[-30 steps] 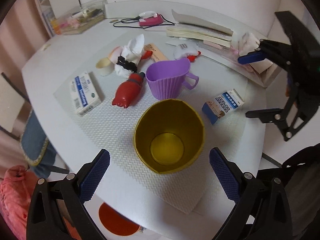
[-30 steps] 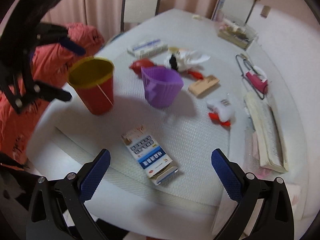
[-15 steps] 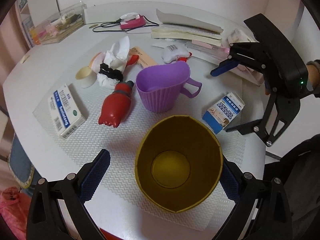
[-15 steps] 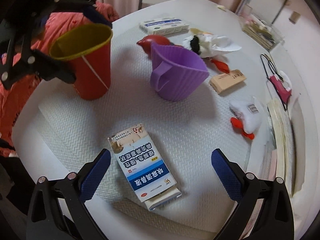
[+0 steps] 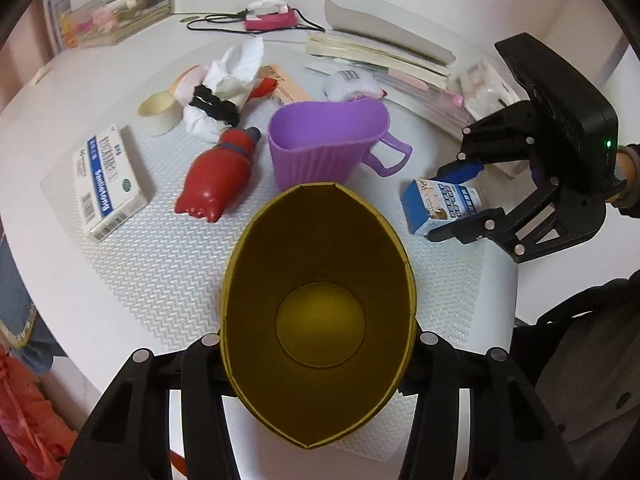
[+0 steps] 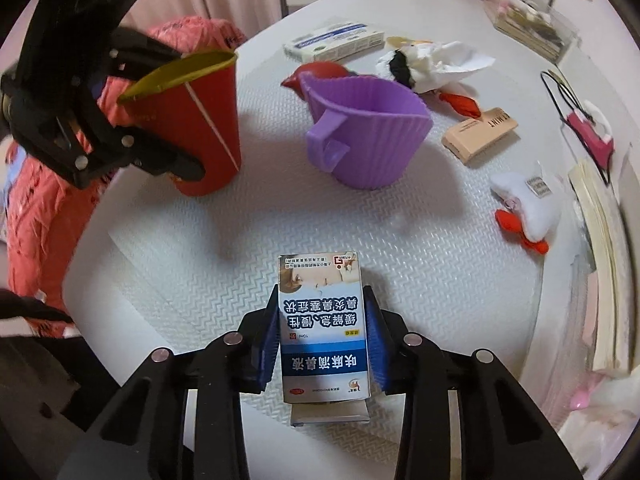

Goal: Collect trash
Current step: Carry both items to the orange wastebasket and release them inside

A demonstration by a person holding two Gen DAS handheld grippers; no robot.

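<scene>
The left tongs [image 5: 316,344] are closed on the red paper cup [image 5: 318,312], squeezing its yellow-lined mouth into a pointed oval; it fills the lower middle of the left wrist view, and in the right wrist view the same cup [image 6: 200,120] stands at the upper left, clamped near its rim. The right tongs [image 6: 324,336] are closed on the blue-and-white medicine box [image 6: 322,328], one blue pad [image 6: 270,344] pressed to each long side, at the lower middle of that view; whether the box is off the mat cannot be told. In the left wrist view this box [image 5: 440,206] sits at the right, between the black fingers of the right tongs. Both lie over the white textured mat [image 5: 160,264] on the tabletop [image 6: 448,20]. Just above the cup stands a purple silicone jug [image 5: 324,148], with a crushed red bottle [image 5: 218,176] to its left, and a white-and-blue carton [image 5: 104,184] further left. A crumpled tissue [image 5: 228,84] with a black hair tie lies at the upper middle, a tan box [image 6: 480,136] and books [image 5: 380,52] toward the upper right.
</scene>
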